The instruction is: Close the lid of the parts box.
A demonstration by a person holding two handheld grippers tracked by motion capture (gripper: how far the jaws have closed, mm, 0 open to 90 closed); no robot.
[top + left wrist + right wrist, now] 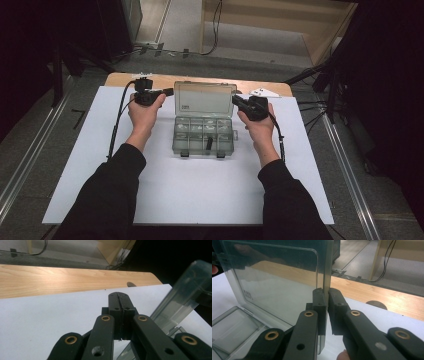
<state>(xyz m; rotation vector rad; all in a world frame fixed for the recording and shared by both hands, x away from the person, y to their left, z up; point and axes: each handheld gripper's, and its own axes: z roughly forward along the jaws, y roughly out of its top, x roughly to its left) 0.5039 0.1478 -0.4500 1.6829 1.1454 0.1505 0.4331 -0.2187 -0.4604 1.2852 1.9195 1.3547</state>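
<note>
In the middle of the white sheet [200,190] that covers the table sits a clear plastic compartment box [204,136], its lid [204,99] swung up and standing open at the far side. The tray part lies nearer to me, split into small compartments, with two dark latches on its near edge.

My right gripper [239,102] is at the right edge of that lid. In the right gripper view my two black jaws are drawn in narrow, with the lid's thin edge [327,270] pinched between them, so I am holding the lid upright by its side. Through the clear panel I can make out the wooden table edge [372,293] beyond, and the tray's compartments [234,327] lie low at the left of that view.

My left gripper [169,92] is just beside the lid's left edge, near its far corner. In the left gripper view my jaws are pressed flat together with nothing between them, their tips [121,297] over the white sheet, and the lid's edge [180,300] rises at the right of that view, close to the jaws; I cannot tell whether they touch it.

Both my hands hold the grippers at about the same distance from me, one on each side of the box. A cable [117,125] trails from the left gripper back along the sheet.
</note>
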